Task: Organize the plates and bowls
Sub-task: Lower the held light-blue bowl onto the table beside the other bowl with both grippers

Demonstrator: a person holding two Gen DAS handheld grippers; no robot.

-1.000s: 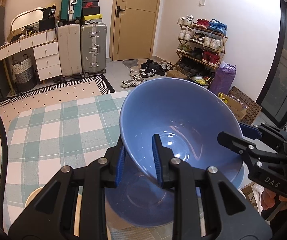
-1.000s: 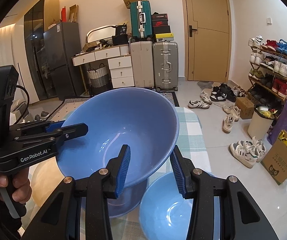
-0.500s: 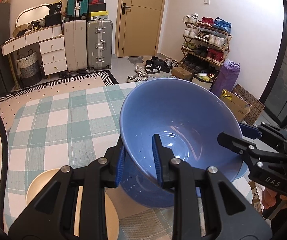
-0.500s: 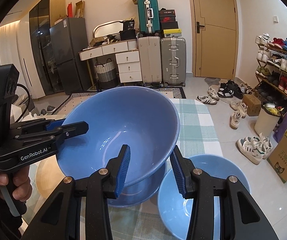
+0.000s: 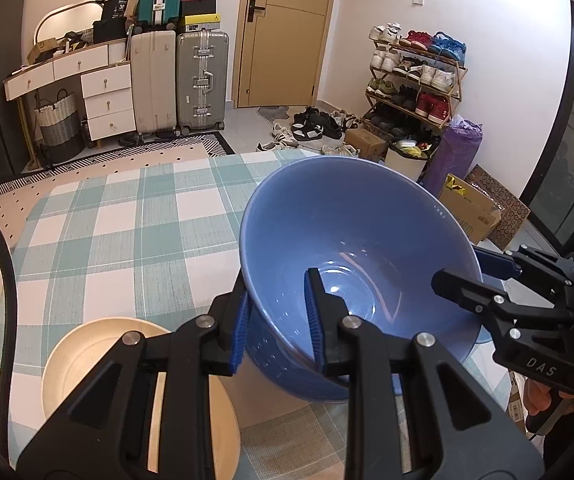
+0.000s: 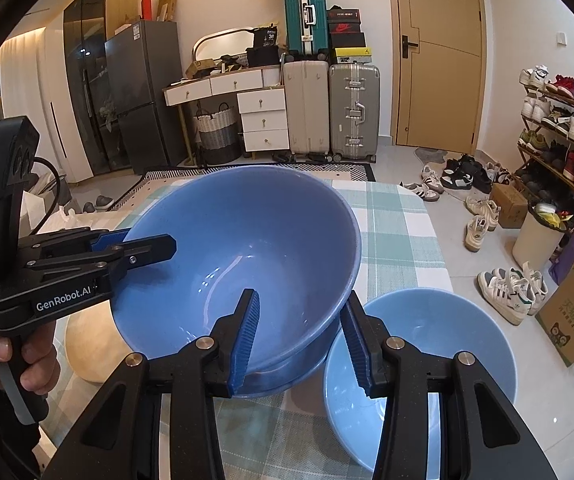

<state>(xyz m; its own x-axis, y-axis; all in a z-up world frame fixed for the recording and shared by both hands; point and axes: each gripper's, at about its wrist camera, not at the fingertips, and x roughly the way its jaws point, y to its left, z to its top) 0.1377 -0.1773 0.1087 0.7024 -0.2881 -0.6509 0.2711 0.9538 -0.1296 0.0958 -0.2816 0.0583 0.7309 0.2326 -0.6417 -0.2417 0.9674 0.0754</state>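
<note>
Both grippers hold a large blue bowl (image 5: 359, 232) (image 6: 247, 232) by opposite sides of its rim, tilted above the table. My left gripper (image 5: 277, 284) (image 6: 139, 246) is shut on the near rim in its own view, one finger inside and one outside. The right gripper (image 6: 301, 300) (image 5: 459, 268) straddles the other side of the rim the same way and grips it. Right beneath the held bowl sits a second, darker blue bowl (image 5: 287, 372) (image 6: 283, 376) on the table, and the held bowl's base hangs just over or inside it. I cannot tell if they touch.
A cream plate (image 5: 127, 360) (image 6: 91, 344) lies on the green checked tablecloth (image 5: 127, 232) left of the bowls. A lighter blue bowl (image 6: 419, 360) stands right of them near the table's edge. Beyond the table are suitcases, drawers, shoes and a door.
Both grippers have sunk toward the table with the blue bowl held between them. The bowl now hangs close over the darker bowl, and more of the plate and the lighter bowl shows.
</note>
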